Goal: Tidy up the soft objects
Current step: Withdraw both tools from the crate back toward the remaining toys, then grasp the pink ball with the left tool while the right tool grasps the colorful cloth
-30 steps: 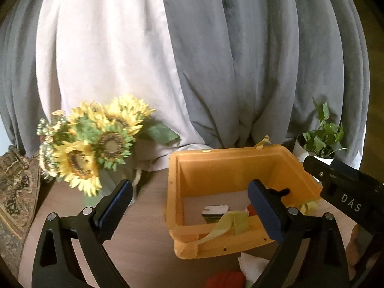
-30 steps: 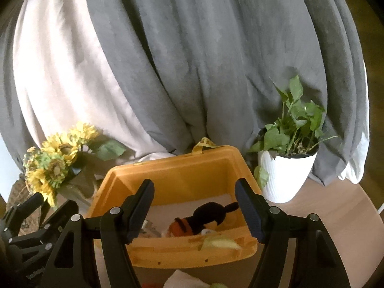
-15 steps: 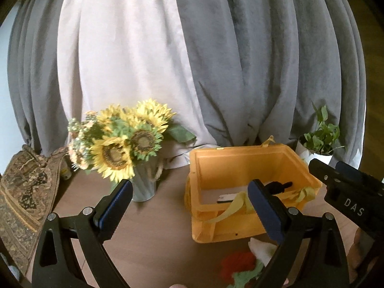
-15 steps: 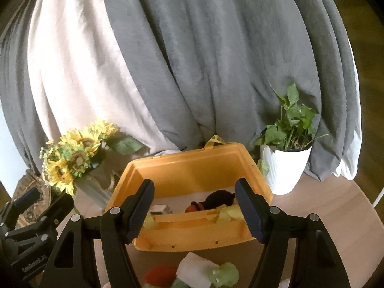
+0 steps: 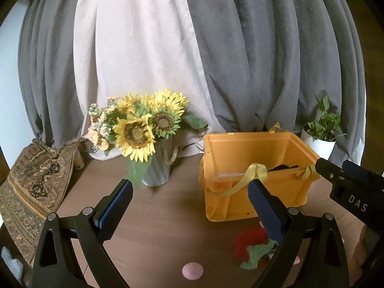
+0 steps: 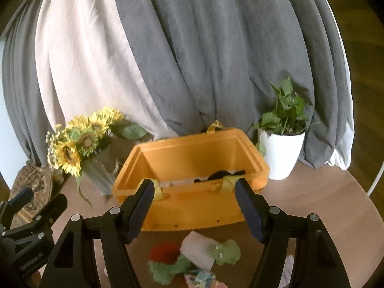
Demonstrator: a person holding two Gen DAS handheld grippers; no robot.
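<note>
right wrist view puts the soft pile at the near edge of the tabletop, just in front of the orange bin: a red plush, a white cloth, green plush pieces, all touching. my right tongs stand wide and empty above them, and the left tongs are wide and empty too. i judge these things light and floppy, so i'd pinch a thick bunched part rather than an edge. something black lies inside the bin, mostly hidden by its front wall. the pile's near side is cut off, blurred, and partly behind the fingers.
</note>
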